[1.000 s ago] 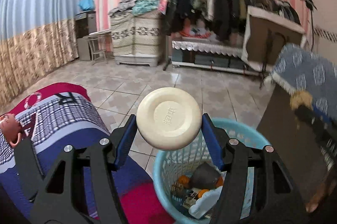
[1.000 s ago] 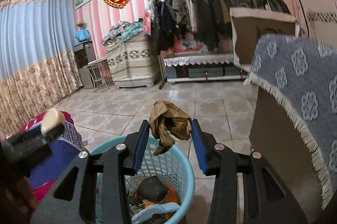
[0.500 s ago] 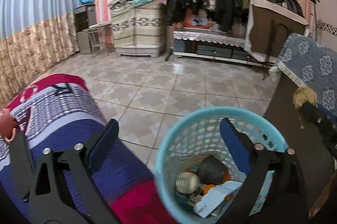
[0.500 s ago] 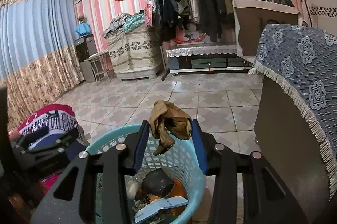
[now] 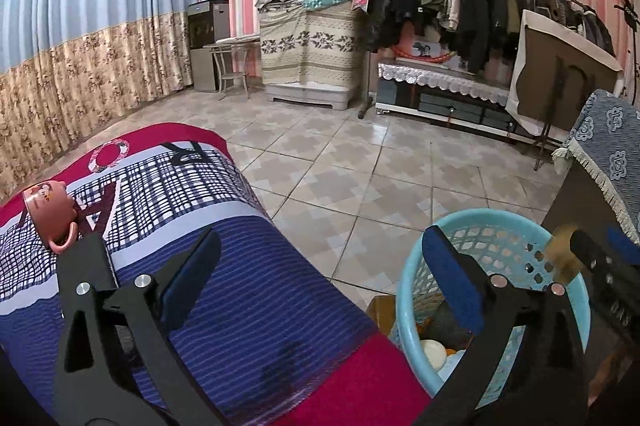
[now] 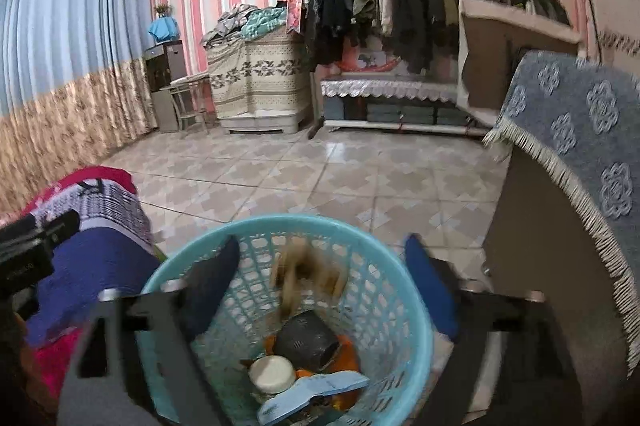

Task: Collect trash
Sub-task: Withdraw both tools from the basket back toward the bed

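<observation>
A: Start on the left — what's there?

B: A pink cup [image 5: 47, 209] lying on its side on the bed [image 5: 224, 290], up and left of the left gripper [image 5: 320, 286]. That gripper's fingers are spread wide with nothing between them.

A: And further right?

B: The blue basket [image 6: 416, 310] on the floor, between the bed and a cabinet under a blue cloth [image 6: 580, 130]. It already holds a round cream lid [image 6: 272, 372], a dark crumpled lump [image 6: 306, 340], something orange and a pale blue wrapper [image 6: 312, 392].

A: The right gripper [image 6: 322, 286]?

B: Directly over the basket mouth, fingers spread. A brown crumpled scrap [image 6: 306, 276] sits blurred between them, touching neither as far as I can tell — it looks to be dropping straight into the basket.

A: So what does the next move turn on?

B: Where the next piece lies. Only the cup shows on the bed, and I can't say it counts as trash. It lies left of both grippers, rim pointing up-left, handle toward the camera. The left gripper is nearer, so I'd judge any reach that way falls to it.
</observation>
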`<state>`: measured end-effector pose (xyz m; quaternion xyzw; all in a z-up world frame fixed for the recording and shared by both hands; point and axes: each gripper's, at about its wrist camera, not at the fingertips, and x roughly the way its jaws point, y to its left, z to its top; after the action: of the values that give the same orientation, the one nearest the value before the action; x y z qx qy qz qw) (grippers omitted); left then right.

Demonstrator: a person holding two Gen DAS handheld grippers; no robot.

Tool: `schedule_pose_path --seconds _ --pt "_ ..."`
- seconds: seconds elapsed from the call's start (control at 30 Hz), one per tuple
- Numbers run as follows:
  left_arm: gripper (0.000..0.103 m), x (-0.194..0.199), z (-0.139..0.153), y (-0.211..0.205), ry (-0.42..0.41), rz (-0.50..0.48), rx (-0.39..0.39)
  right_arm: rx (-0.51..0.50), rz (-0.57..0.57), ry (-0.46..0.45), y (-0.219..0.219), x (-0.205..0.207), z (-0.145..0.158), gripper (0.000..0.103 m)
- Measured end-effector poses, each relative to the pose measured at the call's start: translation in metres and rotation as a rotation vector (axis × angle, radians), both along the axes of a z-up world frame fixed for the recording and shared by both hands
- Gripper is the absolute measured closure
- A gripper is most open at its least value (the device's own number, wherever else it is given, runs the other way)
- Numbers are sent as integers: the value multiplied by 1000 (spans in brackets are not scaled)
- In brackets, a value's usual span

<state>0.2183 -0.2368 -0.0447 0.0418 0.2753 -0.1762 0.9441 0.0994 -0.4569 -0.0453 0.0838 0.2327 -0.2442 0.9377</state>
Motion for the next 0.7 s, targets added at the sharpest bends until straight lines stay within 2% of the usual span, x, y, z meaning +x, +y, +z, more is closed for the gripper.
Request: schedule_pose_path --seconds 0.33,0.37,0.4,0.7 --pt "6 1 3 3 0 12 14 -15 -6 32 1 1 -1 14" --pt "6 0 4 4 -3 15 16 -10 -9 33 1 0 -1 12" --pt "6 0 5 5 -4 18 19 -8 -12 32 0 1 0 5" --pt "6 -11 23 14 -32 53 35 -2 1 -1 7 -5 6 5"
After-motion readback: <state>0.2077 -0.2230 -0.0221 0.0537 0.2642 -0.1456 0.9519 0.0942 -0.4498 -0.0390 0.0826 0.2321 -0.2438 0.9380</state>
